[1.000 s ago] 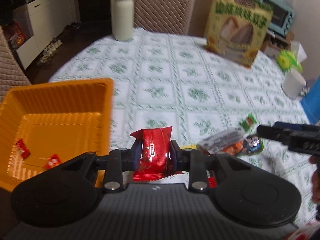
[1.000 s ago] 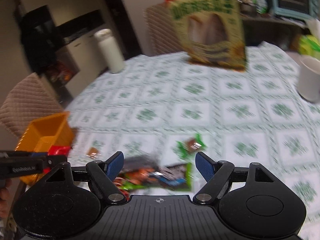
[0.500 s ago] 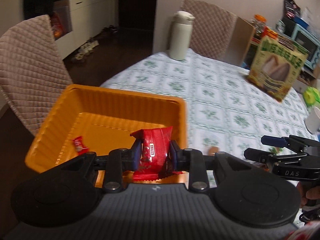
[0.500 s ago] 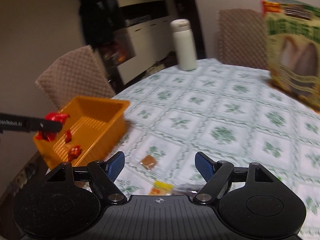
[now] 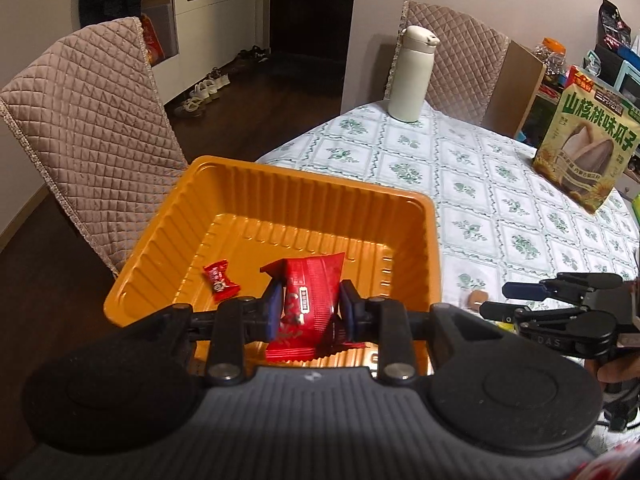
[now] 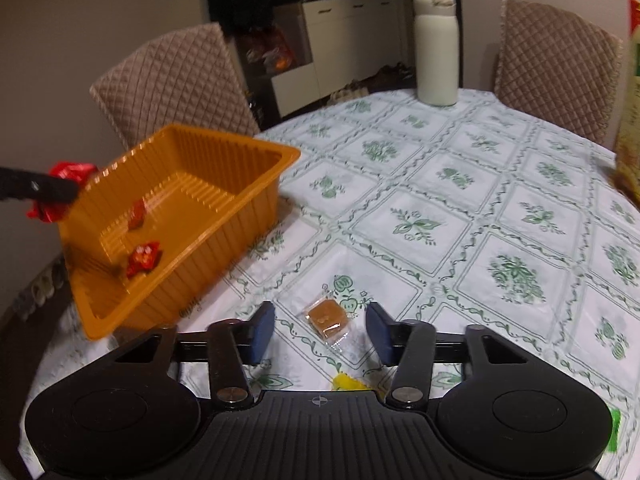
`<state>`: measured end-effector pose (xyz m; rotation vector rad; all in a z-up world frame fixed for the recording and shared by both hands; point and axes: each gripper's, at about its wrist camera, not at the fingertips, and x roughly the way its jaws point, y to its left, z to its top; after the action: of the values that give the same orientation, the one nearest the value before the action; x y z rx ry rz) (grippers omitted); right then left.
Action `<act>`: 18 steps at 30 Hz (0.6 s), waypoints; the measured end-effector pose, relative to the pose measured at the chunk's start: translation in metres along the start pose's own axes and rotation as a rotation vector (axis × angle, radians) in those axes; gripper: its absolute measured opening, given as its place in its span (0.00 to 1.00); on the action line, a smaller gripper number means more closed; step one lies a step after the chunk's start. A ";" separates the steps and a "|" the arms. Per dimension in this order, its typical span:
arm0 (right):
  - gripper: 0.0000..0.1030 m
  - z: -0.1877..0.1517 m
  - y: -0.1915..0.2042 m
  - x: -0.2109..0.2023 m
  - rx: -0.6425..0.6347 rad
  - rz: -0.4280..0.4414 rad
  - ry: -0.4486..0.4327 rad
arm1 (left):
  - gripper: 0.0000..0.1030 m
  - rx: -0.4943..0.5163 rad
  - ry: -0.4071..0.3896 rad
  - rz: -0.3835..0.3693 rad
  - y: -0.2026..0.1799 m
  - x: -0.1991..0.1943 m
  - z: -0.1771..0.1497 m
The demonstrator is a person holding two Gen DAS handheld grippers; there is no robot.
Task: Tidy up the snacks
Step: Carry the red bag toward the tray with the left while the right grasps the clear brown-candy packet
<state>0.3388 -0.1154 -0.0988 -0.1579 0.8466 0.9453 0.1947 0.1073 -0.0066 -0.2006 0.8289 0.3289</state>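
My left gripper point(image 5: 308, 308) is shut on a red snack packet point(image 5: 306, 304) and holds it above the near side of the orange tray point(image 5: 304, 184). A small red candy point(image 5: 220, 276) lies in the tray. In the right wrist view the tray point(image 6: 256, 152) holds two red candies point(image 6: 144, 258), and the left gripper with its packet point(image 6: 68, 172) shows at the far left. My right gripper point(image 6: 320, 330) is open above the tablecloth, with a brown wrapped candy point(image 6: 326, 316) between its fingers and a yellow wrapper point(image 6: 346, 382) just below.
A white bottle point(image 6: 434, 48) and quilted chairs point(image 6: 172, 80) stand at the table's far side. A large sunflower-seed bag point(image 5: 584, 148) stands at the right. The right gripper point(image 5: 556, 300) shows at the right of the left wrist view. The tray overhangs near the table edge.
My left gripper has carried the red packet left from the snack pile to above the tray. My right gripper has swung left, staying open, and now frames the brown candy.
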 end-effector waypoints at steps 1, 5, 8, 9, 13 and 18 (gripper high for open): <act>0.42 0.000 0.001 0.004 -0.015 -0.004 0.009 | 0.26 0.000 0.001 0.003 0.002 0.000 0.000; 0.40 0.000 0.003 0.015 -0.077 -0.038 0.033 | 0.26 -0.006 0.007 0.015 0.009 0.001 -0.001; 0.39 -0.001 0.004 0.022 -0.104 -0.049 0.047 | 0.26 -0.007 0.007 0.022 0.014 0.000 -0.001; 0.39 -0.001 0.004 0.024 -0.111 -0.046 0.052 | 0.26 -0.008 0.007 0.025 0.015 0.001 0.000; 0.33 -0.001 0.008 0.031 -0.144 -0.064 0.056 | 0.26 -0.008 0.009 0.029 0.020 0.002 0.000; 0.27 -0.002 0.014 0.034 -0.170 -0.087 0.056 | 0.26 -0.005 0.013 0.027 0.024 0.003 0.000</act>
<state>0.3368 -0.0856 -0.1206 -0.3667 0.8039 0.9339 0.1884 0.1300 -0.0099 -0.1966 0.8439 0.3559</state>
